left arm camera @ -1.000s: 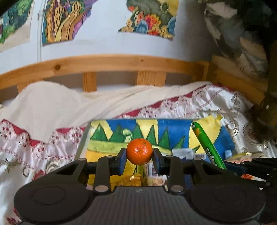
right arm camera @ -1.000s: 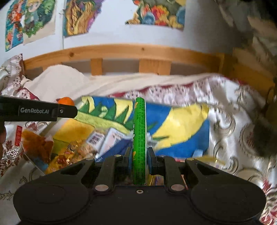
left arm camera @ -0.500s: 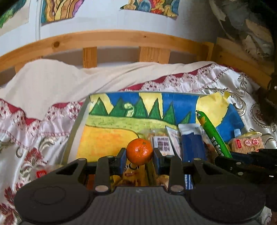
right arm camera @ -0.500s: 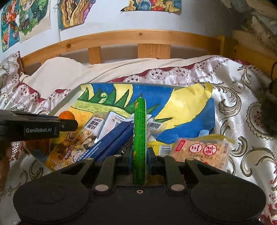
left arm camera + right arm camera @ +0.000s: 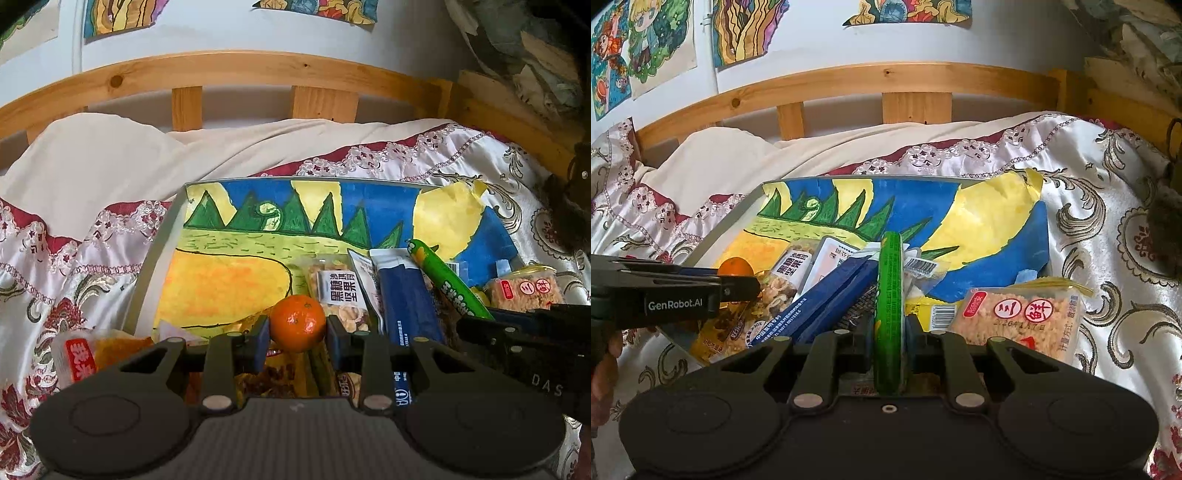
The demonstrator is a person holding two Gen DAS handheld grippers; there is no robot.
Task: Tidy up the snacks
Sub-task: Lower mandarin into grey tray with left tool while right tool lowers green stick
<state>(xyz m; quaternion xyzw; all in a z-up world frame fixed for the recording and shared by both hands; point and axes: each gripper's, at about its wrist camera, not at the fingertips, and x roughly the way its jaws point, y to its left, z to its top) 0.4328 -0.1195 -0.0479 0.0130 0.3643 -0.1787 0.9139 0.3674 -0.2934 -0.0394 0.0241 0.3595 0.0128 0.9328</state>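
Note:
My left gripper (image 5: 297, 334) is shut on a small orange mandarin (image 5: 297, 322), held above the near end of a painted tray (image 5: 159, 254) that lies on the bed. My right gripper (image 5: 889, 334) is shut on a long green snack stick (image 5: 889, 295) that points toward the tray's middle; the stick also shows in the left wrist view (image 5: 448, 282). Several snack packs lie in the tray: a nut bar pack (image 5: 341, 295), a dark blue pack (image 5: 406, 306) and a yellow pack (image 5: 718, 334). The left gripper (image 5: 738, 288) with the mandarin (image 5: 735, 266) shows at the left of the right wrist view.
A clear pack of puffed rice cakes (image 5: 1023, 317) lies at the tray's right edge. A red-labelled pack (image 5: 79, 360) lies on the bedspread left of the tray. A wooden headboard (image 5: 295, 74) and a cream pillow (image 5: 92, 166) are behind.
Both grippers have come down and nearer to the tray while holding their items. More of the snack packs and the tray's near part have come into view.

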